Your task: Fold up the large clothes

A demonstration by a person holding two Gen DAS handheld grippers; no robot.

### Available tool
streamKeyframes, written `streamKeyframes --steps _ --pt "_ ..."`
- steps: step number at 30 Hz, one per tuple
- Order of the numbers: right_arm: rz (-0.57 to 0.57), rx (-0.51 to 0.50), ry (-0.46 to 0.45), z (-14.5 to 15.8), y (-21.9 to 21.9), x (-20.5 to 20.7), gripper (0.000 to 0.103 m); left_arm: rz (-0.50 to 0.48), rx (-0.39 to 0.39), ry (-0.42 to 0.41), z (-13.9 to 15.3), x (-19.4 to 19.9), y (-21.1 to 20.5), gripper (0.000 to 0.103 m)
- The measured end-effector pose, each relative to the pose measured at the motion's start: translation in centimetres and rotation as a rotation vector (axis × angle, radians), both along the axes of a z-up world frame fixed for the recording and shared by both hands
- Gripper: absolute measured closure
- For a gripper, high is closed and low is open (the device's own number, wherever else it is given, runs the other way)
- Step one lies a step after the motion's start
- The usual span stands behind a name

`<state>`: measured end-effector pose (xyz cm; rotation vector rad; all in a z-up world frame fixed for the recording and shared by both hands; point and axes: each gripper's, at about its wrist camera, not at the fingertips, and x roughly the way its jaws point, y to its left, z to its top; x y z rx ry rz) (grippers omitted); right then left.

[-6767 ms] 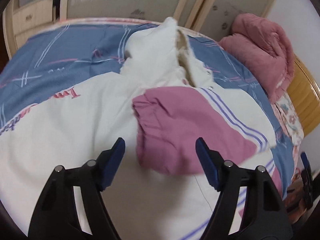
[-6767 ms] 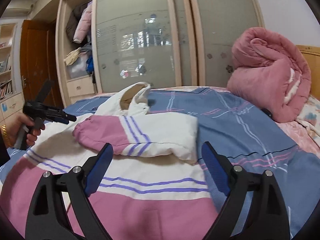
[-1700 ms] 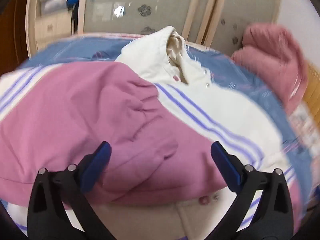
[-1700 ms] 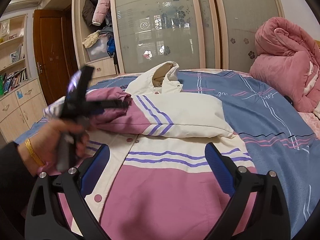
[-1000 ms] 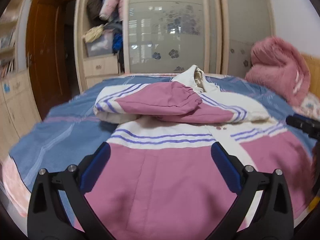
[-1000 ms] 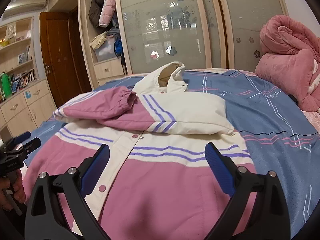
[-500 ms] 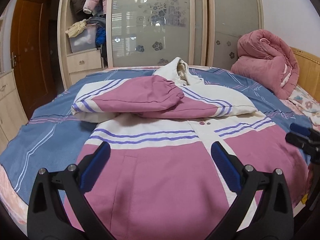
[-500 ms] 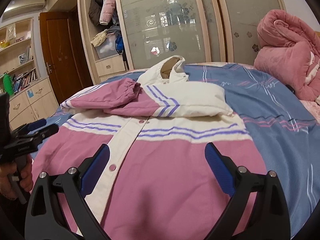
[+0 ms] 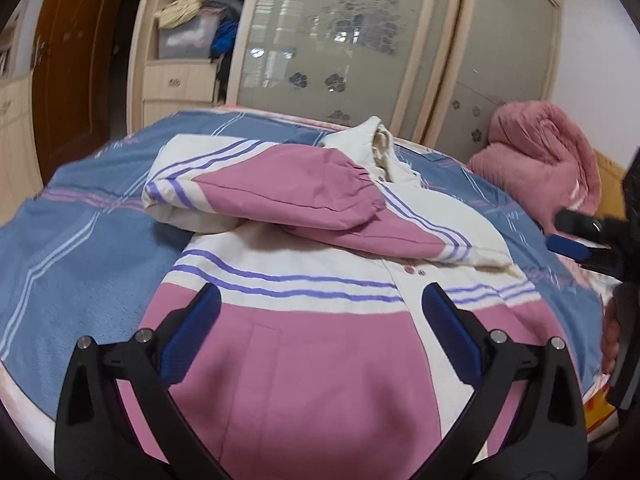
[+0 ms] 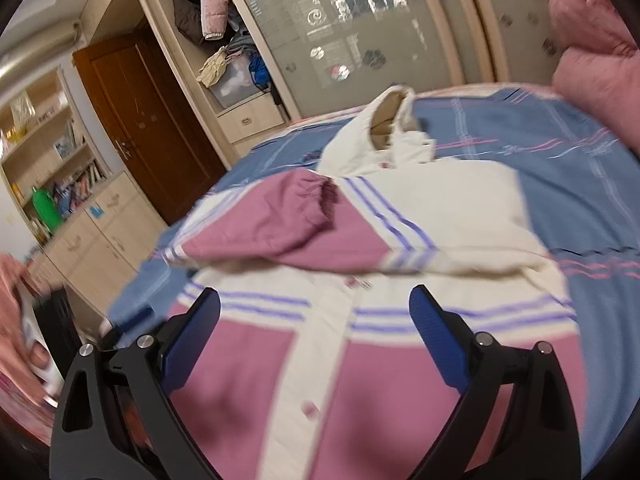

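On the bed: jacket spread flat, front up, pink hem nearest both cameras.
Jacket sleeves: both folded across the chest, pink cuff on top, just below the collar.
Left gripper: jaws wide, nothing between, poised above the jacket hem.
Right gripper: jaws closing, nothing between, above the jacket hem.
Beyond the jacket: rolled pink quilt on the bed; wardrobe behind.

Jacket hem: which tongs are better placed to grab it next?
Left, probably: left tongs hover open over the jacket near its hem. Right tongs are closing on nothing, their view motion-blurred.
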<state>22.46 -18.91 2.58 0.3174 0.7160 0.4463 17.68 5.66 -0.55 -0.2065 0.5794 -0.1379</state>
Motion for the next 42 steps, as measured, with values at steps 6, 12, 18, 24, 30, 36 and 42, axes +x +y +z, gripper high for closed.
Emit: streamKeyframes --steps 6,12,18,24,30,36,42 --pt "0.033 0.083 0.130 -1.3 3.7 8.8 0.041 0.027 -0.014 0.011 -0.1 1.8 1.3 0.002" --pt "0.036 -0.016 0.193 -3.6 7.5 16.0 0.054 0.005 0.015 -0.037 0.9 1.6 1.6 0.002" --pt "0.068 -0.063 0.270 -6.5 9.9 20.5 0.054 -0.007 0.020 -0.055 1.3 1.7 2.1 0.002" --pt "0.101 -0.027 0.246 -6.6 11.3 20.5 0.093 -0.016 0.021 -0.056 1.5 1.9 2.3 0.002" --pt "0.055 -0.031 0.117 -2.9 10.1 18.9 0.096 0.000 0.004 -0.048 1.4 2.2 2.5 0.002" --pt "-0.082 -0.023 -0.012 2.5 3.7 16.5 0.096 0.003 0.001 -0.040 1.1 2.3 2.5 0.002" --pt "-0.329 -0.066 0.018 1.9 -8.2 14.3 0.096 -0.019 0.022 -0.042 1.1 2.2 1.7 0.002"
